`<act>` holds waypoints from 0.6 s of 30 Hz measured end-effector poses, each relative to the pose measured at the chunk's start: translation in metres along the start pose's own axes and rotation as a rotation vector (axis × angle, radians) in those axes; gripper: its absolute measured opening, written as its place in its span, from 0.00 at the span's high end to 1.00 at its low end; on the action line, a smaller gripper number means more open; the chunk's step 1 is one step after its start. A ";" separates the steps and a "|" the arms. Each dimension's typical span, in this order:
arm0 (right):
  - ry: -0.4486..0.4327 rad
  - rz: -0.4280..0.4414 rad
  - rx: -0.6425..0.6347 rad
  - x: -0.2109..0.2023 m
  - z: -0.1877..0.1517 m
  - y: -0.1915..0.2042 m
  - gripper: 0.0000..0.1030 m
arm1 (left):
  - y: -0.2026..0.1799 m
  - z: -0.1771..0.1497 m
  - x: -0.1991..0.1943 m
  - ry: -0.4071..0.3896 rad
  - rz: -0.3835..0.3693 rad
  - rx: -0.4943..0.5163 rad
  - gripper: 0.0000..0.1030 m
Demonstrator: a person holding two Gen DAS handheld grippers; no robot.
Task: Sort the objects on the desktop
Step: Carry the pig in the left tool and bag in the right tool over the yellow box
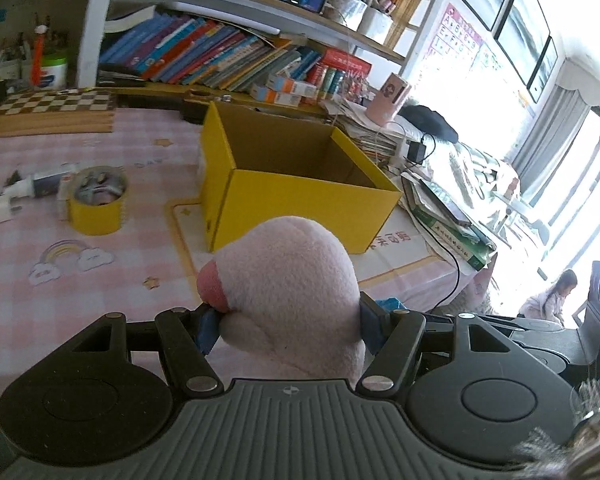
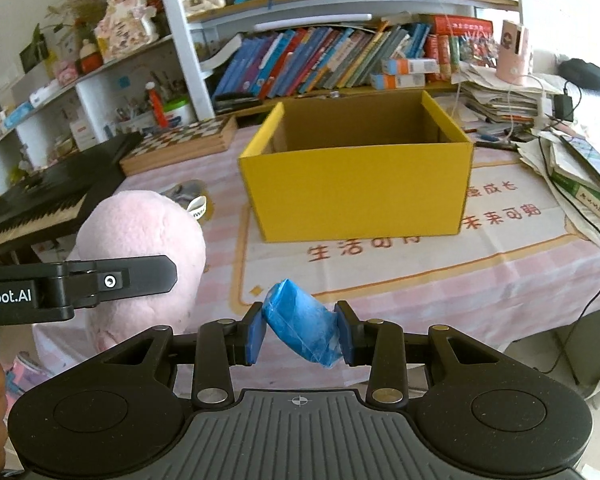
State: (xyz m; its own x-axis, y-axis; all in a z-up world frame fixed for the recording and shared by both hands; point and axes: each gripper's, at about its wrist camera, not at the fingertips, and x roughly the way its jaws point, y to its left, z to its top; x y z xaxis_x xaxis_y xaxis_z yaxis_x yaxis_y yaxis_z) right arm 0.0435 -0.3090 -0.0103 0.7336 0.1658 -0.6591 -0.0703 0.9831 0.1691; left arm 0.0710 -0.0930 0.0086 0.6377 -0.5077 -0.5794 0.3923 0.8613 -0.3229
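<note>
My left gripper (image 1: 288, 328) is shut on a pink plush toy (image 1: 288, 284), held above the pink checked tablecloth in front of the open yellow cardboard box (image 1: 300, 204). The toy (image 2: 140, 248) and the left gripper's arm (image 2: 100, 280) also show at the left of the right wrist view. My right gripper (image 2: 300, 336) is shut on a blue plastic-wrapped packet (image 2: 300, 324), held above the table's near edge, in front of the yellow box (image 2: 356, 196). The box looks empty inside.
A roll of yellow tape (image 1: 96, 204) and a white plug with small items (image 1: 16, 196) lie at the left. A chessboard (image 2: 180, 144) and a keyboard (image 2: 32, 200) sit at the far left. Stacks of papers and books (image 2: 572, 168) with cables crowd the right edge.
</note>
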 end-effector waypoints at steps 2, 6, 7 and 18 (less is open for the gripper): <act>0.003 -0.006 0.004 0.003 0.005 -0.009 0.64 | -0.006 0.005 0.010 0.008 -0.007 0.005 0.38; 0.015 -0.015 0.007 0.011 0.015 -0.029 0.64 | -0.018 0.013 0.032 0.021 -0.021 0.008 0.38; 0.018 -0.015 0.005 0.013 0.017 -0.033 0.64 | -0.021 0.015 0.037 0.022 -0.023 0.009 0.38; 0.013 0.022 -0.029 0.035 0.049 -0.077 0.64 | -0.048 0.041 0.076 -0.021 0.017 0.008 0.38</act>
State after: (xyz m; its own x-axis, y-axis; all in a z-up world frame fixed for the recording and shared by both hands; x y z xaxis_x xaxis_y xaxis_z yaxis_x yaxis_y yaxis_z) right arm 0.1075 -0.3823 -0.0103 0.7229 0.1882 -0.6648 -0.1057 0.9810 0.1627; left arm 0.1277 -0.1734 0.0106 0.6579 -0.4931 -0.5692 0.3866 0.8698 -0.3066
